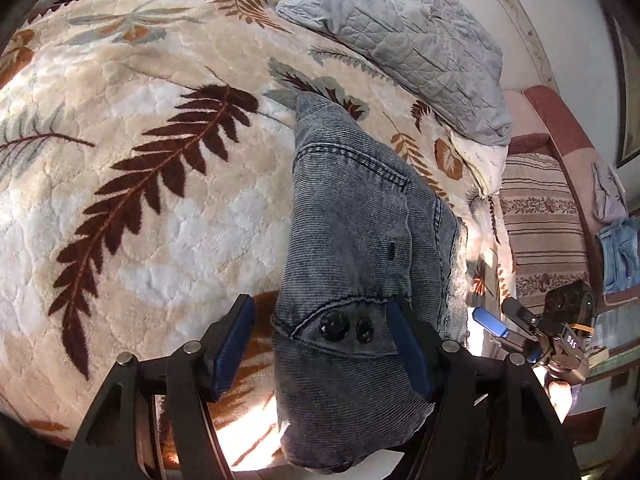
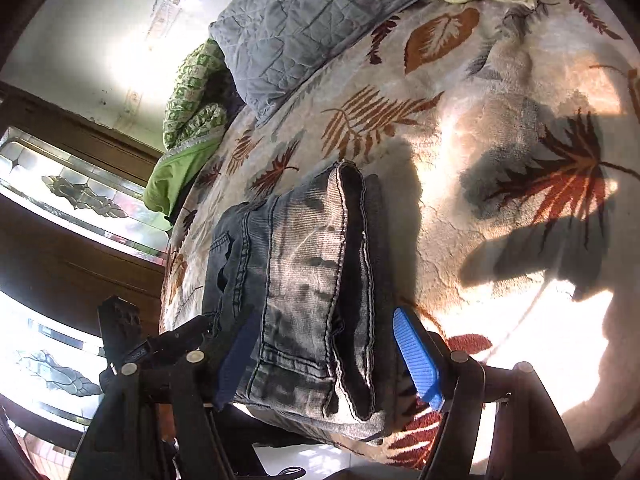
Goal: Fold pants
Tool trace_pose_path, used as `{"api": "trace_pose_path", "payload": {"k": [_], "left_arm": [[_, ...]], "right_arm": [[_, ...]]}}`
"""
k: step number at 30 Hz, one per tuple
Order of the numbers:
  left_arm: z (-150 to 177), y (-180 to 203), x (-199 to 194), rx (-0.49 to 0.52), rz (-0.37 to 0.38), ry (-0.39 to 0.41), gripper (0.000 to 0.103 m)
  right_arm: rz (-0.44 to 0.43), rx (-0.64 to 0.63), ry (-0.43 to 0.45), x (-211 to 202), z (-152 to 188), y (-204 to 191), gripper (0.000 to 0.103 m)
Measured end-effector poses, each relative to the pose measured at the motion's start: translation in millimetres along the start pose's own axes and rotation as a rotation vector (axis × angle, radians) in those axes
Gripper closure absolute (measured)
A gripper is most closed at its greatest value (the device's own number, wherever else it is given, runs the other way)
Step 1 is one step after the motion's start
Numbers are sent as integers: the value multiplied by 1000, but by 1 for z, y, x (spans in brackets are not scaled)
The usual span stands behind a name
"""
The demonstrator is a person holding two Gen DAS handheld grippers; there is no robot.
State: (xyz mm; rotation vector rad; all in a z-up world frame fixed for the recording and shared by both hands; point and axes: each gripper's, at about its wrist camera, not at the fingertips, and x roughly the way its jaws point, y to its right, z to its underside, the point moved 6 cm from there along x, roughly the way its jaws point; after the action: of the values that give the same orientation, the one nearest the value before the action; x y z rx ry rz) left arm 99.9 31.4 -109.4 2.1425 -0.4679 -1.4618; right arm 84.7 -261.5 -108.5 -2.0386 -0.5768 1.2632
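Left gripper (image 1: 322,350) spread wide, gripping nothing, hovering at the buttoned waistband of the pants (image 1: 360,216). Right gripper (image 2: 326,354) likewise spread, straddling the folded stack. Pants bundled at the blanket's (image 1: 140,208) near edge. Best to press layers flat, square hems, smooth outward.

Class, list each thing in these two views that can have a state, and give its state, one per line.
Pants: folded into a thick stack, lying on the blanket, buttons fastened.
Left gripper: open, fingers either side of the waistband end.
Right gripper: open, fingers either side of the hem end.
Blanket: spread flat, partly sunlit.
Grey quilt: bunched up on the blanket.
Green cloth: crumpled at the bed's edge.
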Motion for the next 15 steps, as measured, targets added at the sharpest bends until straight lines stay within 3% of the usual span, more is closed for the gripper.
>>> {"api": "trace_pose_path", "payload": {"k": [3,6,10,13,15], "left_arm": [[-5,2,16,-38,41,-37,34],[-9,5,23,-38,47,-34,33],[-10,11,27,-7,34,-22,28],[-8,16,29,40,-4,-14,29],[-6,17,30,68,-34,-12,34]], "right_arm": [[-20,24,-66,22,-12,4,30],[14,31,-123,43,-11,11,30],[11,-6,-97,48,-11,1,30],[86,-77,-97,55,-6,-6,50],[133,-94,-89,55,-5,-6,60]]}}
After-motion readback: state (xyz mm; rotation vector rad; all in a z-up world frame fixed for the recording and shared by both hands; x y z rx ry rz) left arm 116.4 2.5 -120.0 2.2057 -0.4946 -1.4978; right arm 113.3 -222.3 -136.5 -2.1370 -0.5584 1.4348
